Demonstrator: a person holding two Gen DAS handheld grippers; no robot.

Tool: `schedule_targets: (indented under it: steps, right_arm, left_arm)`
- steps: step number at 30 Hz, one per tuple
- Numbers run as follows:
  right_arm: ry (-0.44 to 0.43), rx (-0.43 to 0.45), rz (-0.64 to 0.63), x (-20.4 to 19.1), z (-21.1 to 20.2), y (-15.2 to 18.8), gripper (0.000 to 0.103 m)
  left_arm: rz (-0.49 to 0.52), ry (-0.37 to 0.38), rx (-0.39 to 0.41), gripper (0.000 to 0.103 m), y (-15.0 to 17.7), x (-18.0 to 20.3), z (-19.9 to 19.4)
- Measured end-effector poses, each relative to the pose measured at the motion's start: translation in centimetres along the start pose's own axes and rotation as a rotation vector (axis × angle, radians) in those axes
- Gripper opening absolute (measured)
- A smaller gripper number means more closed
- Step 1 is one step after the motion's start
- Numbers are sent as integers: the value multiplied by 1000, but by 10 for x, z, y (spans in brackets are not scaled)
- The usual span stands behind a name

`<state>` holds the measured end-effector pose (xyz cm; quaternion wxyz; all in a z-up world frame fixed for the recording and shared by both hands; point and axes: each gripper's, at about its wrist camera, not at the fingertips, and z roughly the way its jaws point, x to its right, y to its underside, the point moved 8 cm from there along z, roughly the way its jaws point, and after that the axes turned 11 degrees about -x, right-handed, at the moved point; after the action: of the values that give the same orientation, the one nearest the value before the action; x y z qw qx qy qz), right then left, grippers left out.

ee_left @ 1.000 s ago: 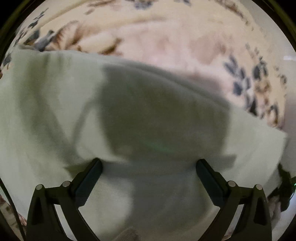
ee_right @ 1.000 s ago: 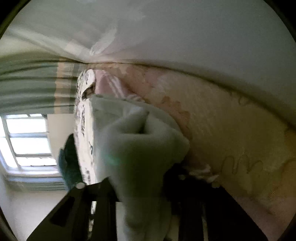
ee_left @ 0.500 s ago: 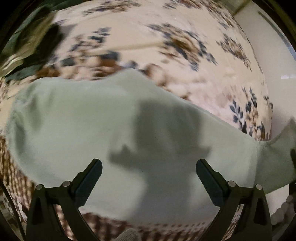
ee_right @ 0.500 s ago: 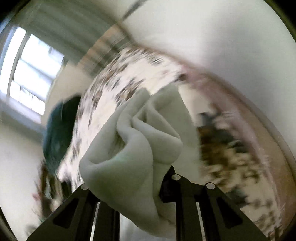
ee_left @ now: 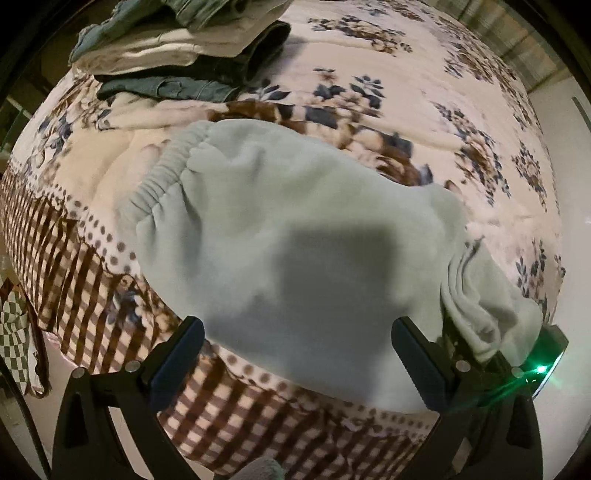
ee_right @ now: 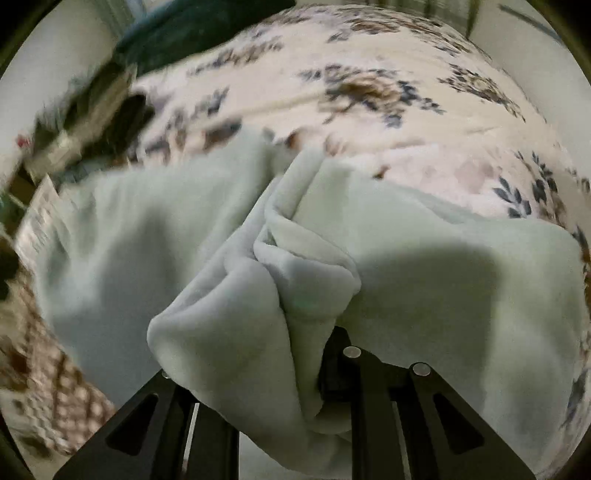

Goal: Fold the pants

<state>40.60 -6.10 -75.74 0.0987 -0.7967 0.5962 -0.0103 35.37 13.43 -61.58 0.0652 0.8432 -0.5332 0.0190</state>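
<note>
Pale green fleece pants [ee_left: 280,236] lie on a floral blanket on the bed, their elastic waistband [ee_left: 162,177] at the upper left. My left gripper [ee_left: 297,354] is open and empty, hovering above the pants near the bed's front edge. My right gripper [ee_right: 291,373] is shut on a bunched fold of the pants [ee_right: 258,295], which drapes over its fingers and hides their tips. The right gripper's body shows in the left wrist view [ee_left: 517,354] at the pants' right end, cloth bunched over it.
The floral blanket [ee_left: 424,96] has a brown checked border [ee_left: 236,417] at the front edge. A stack of folded clothes [ee_left: 184,48] sits at the back left. A dark green item [ee_right: 192,33] lies at the bed's far side. A pale wall is on the right.
My left gripper has pulled back from the pants, so the waistband and bed edge now show. My right gripper swung down toward the bed, still holding the bunched cloth.
</note>
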Motion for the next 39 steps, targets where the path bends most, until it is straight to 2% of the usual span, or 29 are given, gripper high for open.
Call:
schedule_targets:
  steps: [2, 3, 4, 5, 8, 10, 12, 15, 17, 19, 20, 21, 23, 25, 26, 28, 29, 33, 35, 38, 39]
  right_arm:
    - [3, -12, -13, -1, 1, 3, 32]
    - [-37, -29, -11, 0, -3, 4, 51]
    - [-114, -61, -8, 0, -11, 7, 77]
    - [-200, -79, 11, 3, -23, 12, 84]
    - [-397, -69, 110, 23, -69, 21, 86]
    - [-449, -57, 212, 52, -94, 32, 86]
    - [-403, -65, 297, 84, -105, 43, 86]
    - [-324, -70, 427, 136, -106, 65, 86]
    - [-293, -83, 499, 162, -101, 77, 86]
    - [-267, -100, 562, 186, -94, 87, 86]
    - [-266, -107, 586, 194, -90, 91, 86]
    - [-268, -109, 612, 201, -88, 95, 86]
    - [-274, -116, 648, 211, -83, 100, 86]
    - [-274, -123, 660, 213, -80, 102, 86]
    - [-276, -125, 661, 213, -80, 103, 86]
    - [-275, -135, 650, 211, -80, 104, 86]
    - [-274, -134, 641, 209, -81, 104, 86]
    - [-264, -144, 627, 206, -74, 101, 86]
    - [-276, -154, 653, 208, -70, 101, 86]
    - [-309, -150, 696, 214, -67, 99, 86]
    - [-309, -150, 704, 216, -67, 99, 86]
  left_arm:
    - [9, 24, -9, 103, -5, 3, 3]
    - [20, 42, -9, 103, -9, 9, 4]
    - [32, 56, -8, 103, -12, 15, 4]
    - [49, 79, -10, 103, -17, 25, 4]
    - [114, 161, -46, 103, -25, 64, 11]
    - [136, 202, -109, 103, -25, 89, 27]
    - [163, 247, -215, 103, -18, 117, 53]
    - [200, 260, -330, 103, -4, 148, 88]
    - [213, 274, -376, 103, 3, 161, 103]
    - [222, 333, -416, 103, 9, 174, 112]
    - [221, 336, -426, 101, 11, 175, 117]
    - [215, 318, -426, 95, 13, 173, 122]
    - [210, 234, -411, 90, 14, 158, 128]
    - [223, 130, -349, 91, 12, 137, 118]
    - [257, 42, -286, 92, 10, 124, 106]
    - [275, -27, -220, 91, 11, 110, 85]
    - [261, -29, -202, 90, 13, 104, 75]
    - [166, 234, -263, 90, 23, 121, 47]
    - [164, 316, -307, 90, 29, 142, 50]
    - [208, 314, -337, 90, 32, 170, 70]
    - [229, 291, -339, 77, 34, 176, 79]
